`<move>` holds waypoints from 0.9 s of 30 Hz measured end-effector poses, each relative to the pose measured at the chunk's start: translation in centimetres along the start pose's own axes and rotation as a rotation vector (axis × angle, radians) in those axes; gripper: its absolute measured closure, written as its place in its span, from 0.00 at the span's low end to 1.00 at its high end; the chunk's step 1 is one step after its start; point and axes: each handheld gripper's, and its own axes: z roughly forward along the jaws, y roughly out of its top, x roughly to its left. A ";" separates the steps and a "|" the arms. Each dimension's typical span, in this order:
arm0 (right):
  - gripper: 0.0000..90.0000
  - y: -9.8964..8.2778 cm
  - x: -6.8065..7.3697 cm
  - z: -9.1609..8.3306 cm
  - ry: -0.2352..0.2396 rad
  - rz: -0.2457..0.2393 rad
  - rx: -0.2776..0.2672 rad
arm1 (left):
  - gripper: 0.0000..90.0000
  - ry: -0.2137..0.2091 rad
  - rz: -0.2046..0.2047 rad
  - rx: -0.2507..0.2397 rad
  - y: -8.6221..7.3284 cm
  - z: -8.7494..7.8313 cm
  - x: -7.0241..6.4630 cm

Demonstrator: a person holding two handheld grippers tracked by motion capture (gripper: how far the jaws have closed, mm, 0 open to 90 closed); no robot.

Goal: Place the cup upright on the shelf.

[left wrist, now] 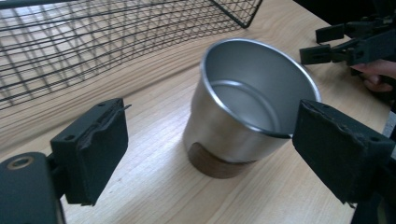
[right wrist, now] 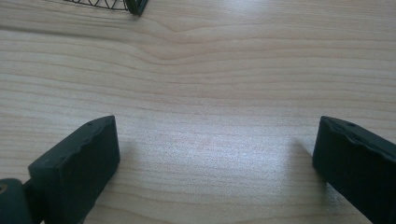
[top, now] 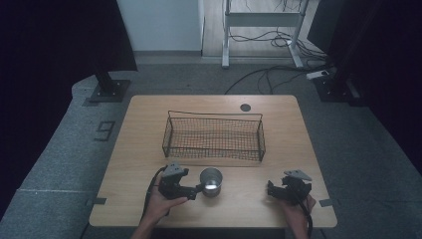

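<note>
One steel cup [left wrist: 247,107] is standing upright on the wooden table [top: 149,164], just in front of the wire basket [top: 214,137], probably so it can be lifted in. The left gripper [top: 198,189] is approaching it from the side, jaws spread wider than the cup and gripping nothing; the cup is sitting just ahead of its pads [left wrist: 100,149], not yet between them. Well apart to the right, the right gripper [top: 271,190] is resting low over bare wood, jaws wide and empty, seemingly waiting.
</note>
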 end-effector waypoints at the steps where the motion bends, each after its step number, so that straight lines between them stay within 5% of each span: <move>1: 0.01 0.0 0.0 0.0 0.000 0.000 0.000 | 0.11 -0.004 0.003 0.000 0.0 0.0 -0.1; 13: 0.01 0.0 0.0 0.0 0.000 0.000 0.000 | 0.06 -0.023 0.047 0.016 0.7 1.1 -1.7; 27: 0.01 0.0 0.0 0.0 -0.002 0.003 -0.002 | 0.03 0.007 0.064 0.064 1.1 4.3 -2.6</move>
